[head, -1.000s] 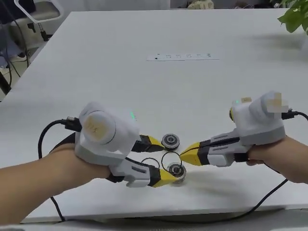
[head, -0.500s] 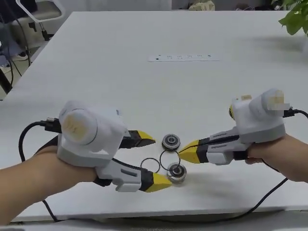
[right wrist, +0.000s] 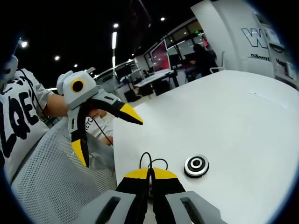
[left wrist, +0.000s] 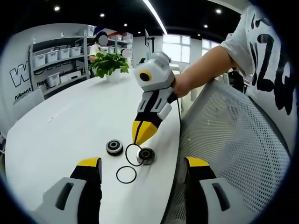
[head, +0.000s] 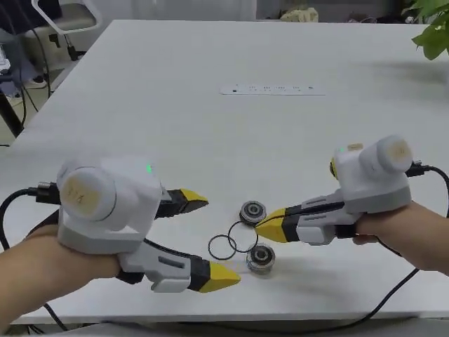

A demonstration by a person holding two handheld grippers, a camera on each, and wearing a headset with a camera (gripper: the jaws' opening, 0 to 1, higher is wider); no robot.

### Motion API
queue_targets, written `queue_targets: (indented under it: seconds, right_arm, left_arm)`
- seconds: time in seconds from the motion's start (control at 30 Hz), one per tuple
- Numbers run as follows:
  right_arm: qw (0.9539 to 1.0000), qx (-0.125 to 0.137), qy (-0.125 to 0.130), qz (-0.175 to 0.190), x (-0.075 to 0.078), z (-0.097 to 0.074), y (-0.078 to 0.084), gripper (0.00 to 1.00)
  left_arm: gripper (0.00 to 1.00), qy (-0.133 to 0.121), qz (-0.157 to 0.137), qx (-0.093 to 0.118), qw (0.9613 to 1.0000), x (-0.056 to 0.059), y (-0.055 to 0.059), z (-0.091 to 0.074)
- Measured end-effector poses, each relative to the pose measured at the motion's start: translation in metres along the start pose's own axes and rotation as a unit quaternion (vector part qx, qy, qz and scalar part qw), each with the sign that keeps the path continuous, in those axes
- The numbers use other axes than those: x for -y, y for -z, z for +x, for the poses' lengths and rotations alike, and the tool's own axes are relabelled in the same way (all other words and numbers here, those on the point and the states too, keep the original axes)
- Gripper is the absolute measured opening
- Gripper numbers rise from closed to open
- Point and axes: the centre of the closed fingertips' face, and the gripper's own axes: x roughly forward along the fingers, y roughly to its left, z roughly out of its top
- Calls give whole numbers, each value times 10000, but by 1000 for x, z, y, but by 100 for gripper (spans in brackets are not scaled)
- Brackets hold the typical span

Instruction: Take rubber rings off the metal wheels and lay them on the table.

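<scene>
Two metal wheels lie near the table's front edge, one (head: 252, 210) farther off and one (head: 261, 257) nearer me. My right gripper (head: 269, 226) is shut on a thin black rubber ring (head: 232, 239) that hangs between the wheels; its own view has the ring (right wrist: 145, 158) coming out of the closed tips (right wrist: 150, 174), with a wheel (right wrist: 196, 165) to the right. A second ring (head: 210, 247) lies flat on the table. My left gripper (head: 207, 237) is wide open and holds nothing, left of the rings; its view takes in both wheels (left wrist: 114, 147) (left wrist: 146, 155) and the loose ring (left wrist: 117, 175).
A white power strip (head: 273, 90) lies flat at mid-table. A green plant (head: 435, 31) stands at the far right corner. Cables trail from both grippers over the front edge of the white table (head: 210, 126). A mesh chair (left wrist: 233, 140) sits by the table.
My left gripper has drawn back to the left, away from the nearer wheel, with its jaws spread wider. The right gripper has stayed shut on its ring.
</scene>
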Motion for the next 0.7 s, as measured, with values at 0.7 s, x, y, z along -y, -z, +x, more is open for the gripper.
queue_targets:
  seconds: [0.7]
  right_arm:
    - [9999, -107, -86, 3, 2, 20, 3, 0]
  left_arm:
    - [87, -483, -204, 137, 9985, -8, 6, -23]
